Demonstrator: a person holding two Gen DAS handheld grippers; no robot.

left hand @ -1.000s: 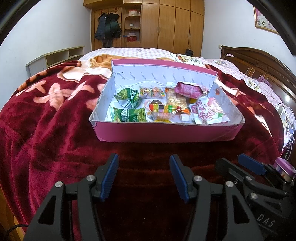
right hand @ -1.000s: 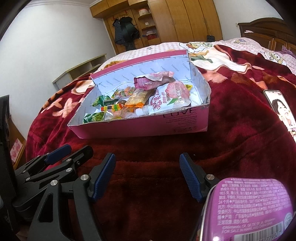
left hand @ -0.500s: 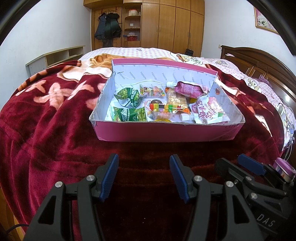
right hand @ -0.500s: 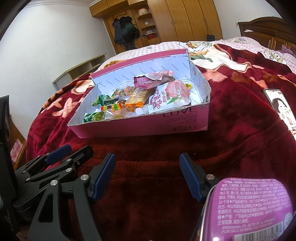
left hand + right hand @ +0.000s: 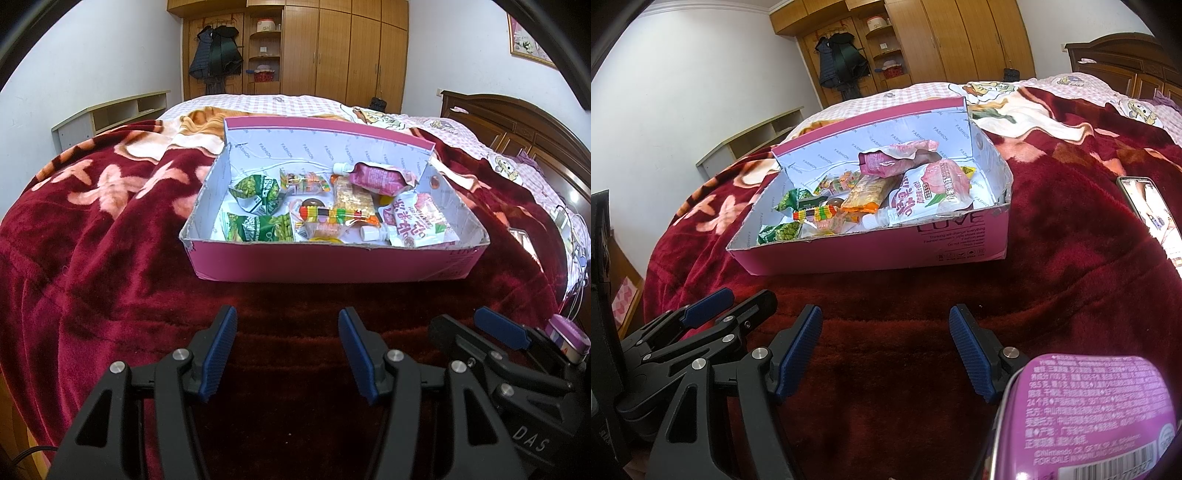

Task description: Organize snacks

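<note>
Both the left gripper (image 5: pixel 283 345) and right gripper (image 5: pixel 886 343) hover spread and empty over the red blanket (image 5: pixel 92 258), facing the snack-filled pink box (image 5: pixel 332 262) at twelve o'clock, seemingly poised between picks.

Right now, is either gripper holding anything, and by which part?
Nothing is held. The left gripper and right gripper are both open over the red blanket.

Both wrist views look slantwise down from near the blanket (image 5: pixel 92 258), sharing the pink box (image 5: pixel 871 254).
</note>
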